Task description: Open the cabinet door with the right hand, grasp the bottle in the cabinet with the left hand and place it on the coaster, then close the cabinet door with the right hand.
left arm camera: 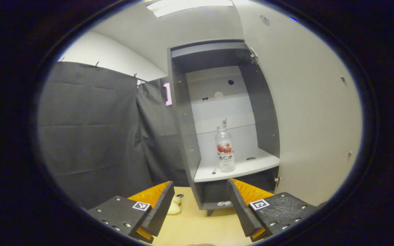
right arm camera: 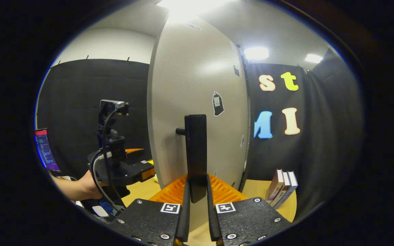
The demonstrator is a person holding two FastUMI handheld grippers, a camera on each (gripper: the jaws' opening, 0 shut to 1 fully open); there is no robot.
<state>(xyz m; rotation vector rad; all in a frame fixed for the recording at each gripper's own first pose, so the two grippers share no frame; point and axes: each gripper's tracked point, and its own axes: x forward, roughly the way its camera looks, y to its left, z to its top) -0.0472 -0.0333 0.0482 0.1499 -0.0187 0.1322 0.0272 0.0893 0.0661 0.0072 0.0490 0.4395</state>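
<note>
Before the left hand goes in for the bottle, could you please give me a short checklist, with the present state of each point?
1. Cabinet door swung open: ok.
2. Right gripper shut on the door handle, holding the door: ok.
3. Bottle upright on the white shelf: ok.
4. Left gripper jaws open, with the bottle ahead between them: ok.
5. Path to the bottle free: ok; only small dark marks lie on the shelf, apart from the bottle.
6. Coaster ready for the bottle: cannot tell; a small pale thing lies on the table, but I cannot say what it is.
</note>
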